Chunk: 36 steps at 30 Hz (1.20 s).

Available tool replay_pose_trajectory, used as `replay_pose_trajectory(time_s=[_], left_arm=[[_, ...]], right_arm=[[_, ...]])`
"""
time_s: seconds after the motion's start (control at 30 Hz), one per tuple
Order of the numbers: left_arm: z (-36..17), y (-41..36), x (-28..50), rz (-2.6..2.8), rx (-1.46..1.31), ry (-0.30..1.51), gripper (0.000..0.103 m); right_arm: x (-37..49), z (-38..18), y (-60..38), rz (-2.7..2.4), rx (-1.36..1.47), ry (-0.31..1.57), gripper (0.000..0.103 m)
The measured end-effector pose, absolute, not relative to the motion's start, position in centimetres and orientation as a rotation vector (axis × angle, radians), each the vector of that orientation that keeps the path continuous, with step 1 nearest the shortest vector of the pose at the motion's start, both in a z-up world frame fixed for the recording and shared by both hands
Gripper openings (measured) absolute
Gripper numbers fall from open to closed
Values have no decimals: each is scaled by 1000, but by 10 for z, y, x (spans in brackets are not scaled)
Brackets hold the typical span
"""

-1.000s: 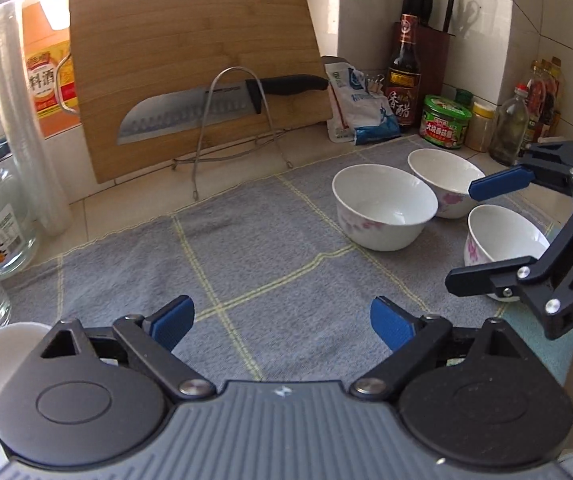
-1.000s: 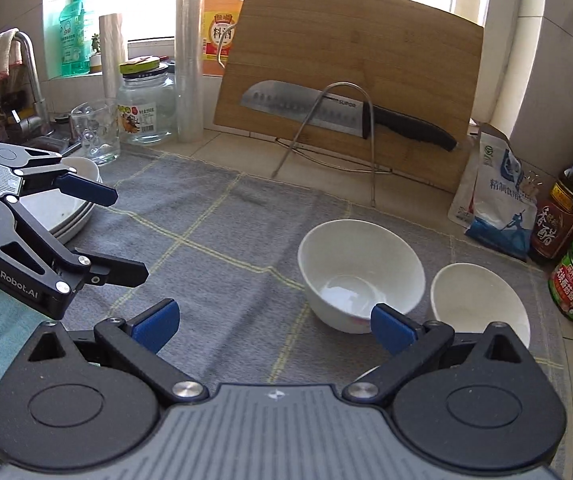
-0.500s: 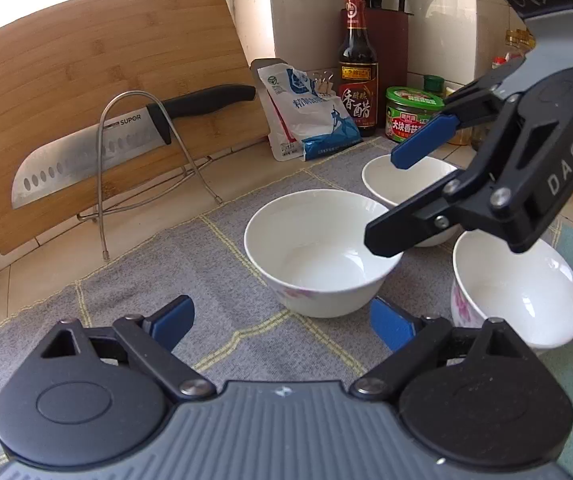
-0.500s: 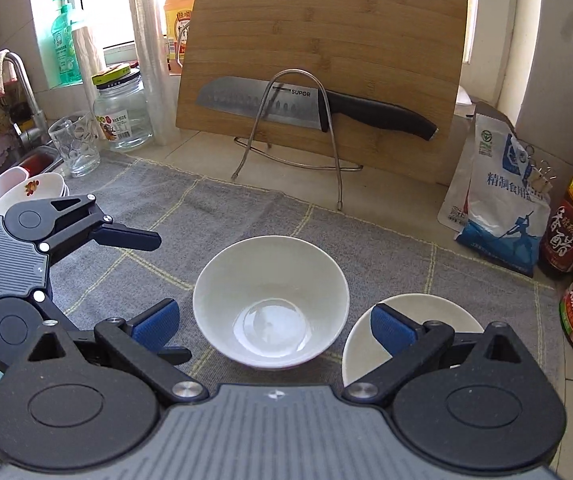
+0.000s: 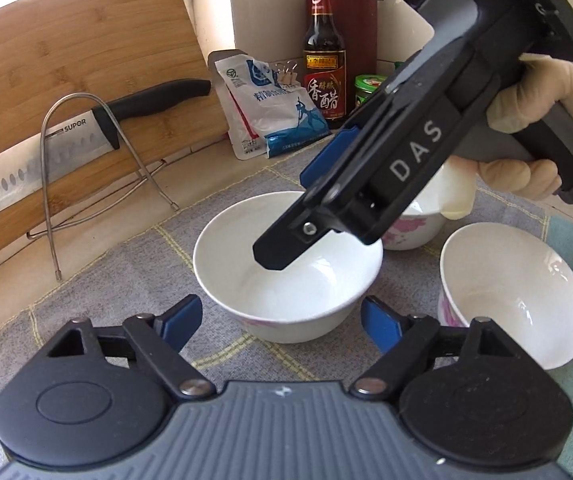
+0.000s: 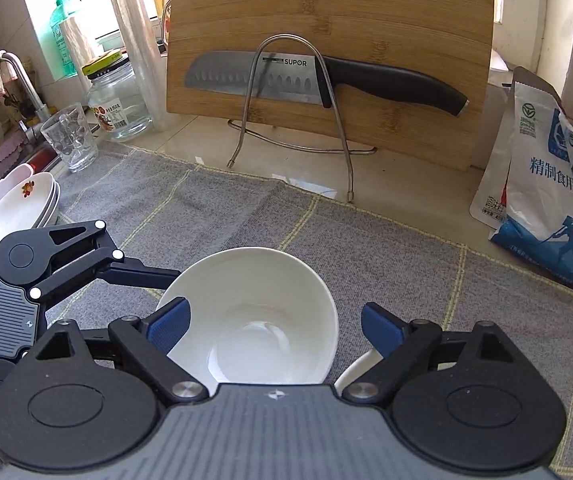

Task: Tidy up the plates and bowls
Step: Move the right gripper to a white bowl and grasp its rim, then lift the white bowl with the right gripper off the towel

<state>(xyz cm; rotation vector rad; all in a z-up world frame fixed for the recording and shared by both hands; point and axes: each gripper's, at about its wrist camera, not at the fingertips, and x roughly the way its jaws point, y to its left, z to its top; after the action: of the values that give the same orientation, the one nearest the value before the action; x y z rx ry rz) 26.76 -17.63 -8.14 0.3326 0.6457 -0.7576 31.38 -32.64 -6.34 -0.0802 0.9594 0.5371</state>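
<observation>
The right gripper's (image 6: 274,326) fingers were closing around the near white bowl (image 6: 254,304), not yet pressing it; a second earlier they stood wider, away from it. The left gripper (image 5: 282,322), also narrowing, flanked the same bowl at lower centre on the grey mat (image 6: 366,248). A pickup for stacking looked imminent

Three white bowls and a stack of plates sitting on the grey cloth

The nearest bowl (image 5: 286,272) is standing upright and empty, pink flowers showing on its outer wall. A second bowl (image 5: 510,296) is sitting just right of it, and a third bowl (image 5: 414,228) is resting behind, partly hidden. Well apart, the stacked white plates (image 6: 18,208) with a red flower print are lying at the cloth's far left edge.
</observation>
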Motion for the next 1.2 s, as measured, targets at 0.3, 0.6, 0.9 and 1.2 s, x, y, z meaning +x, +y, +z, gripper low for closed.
replay_pose_trajectory(time_s=[0.3, 0.6, 0.9, 1.2], left_arm=[[-83, -179, 274, -778, 317, 651, 84], [-82, -177, 271, -772, 314, 656, 84], [-70, -160, 251, -724, 301, 677, 84], [-57, -127, 221, -669, 274, 692, 84]], right_arm=[[319, -70, -325, 541, -64, 1008, 77], [318, -67, -324, 537, -26, 1014, 76], [303, -51, -307, 602, 10, 982, 76], [279, -39, -274, 672, 12, 959, 76]])
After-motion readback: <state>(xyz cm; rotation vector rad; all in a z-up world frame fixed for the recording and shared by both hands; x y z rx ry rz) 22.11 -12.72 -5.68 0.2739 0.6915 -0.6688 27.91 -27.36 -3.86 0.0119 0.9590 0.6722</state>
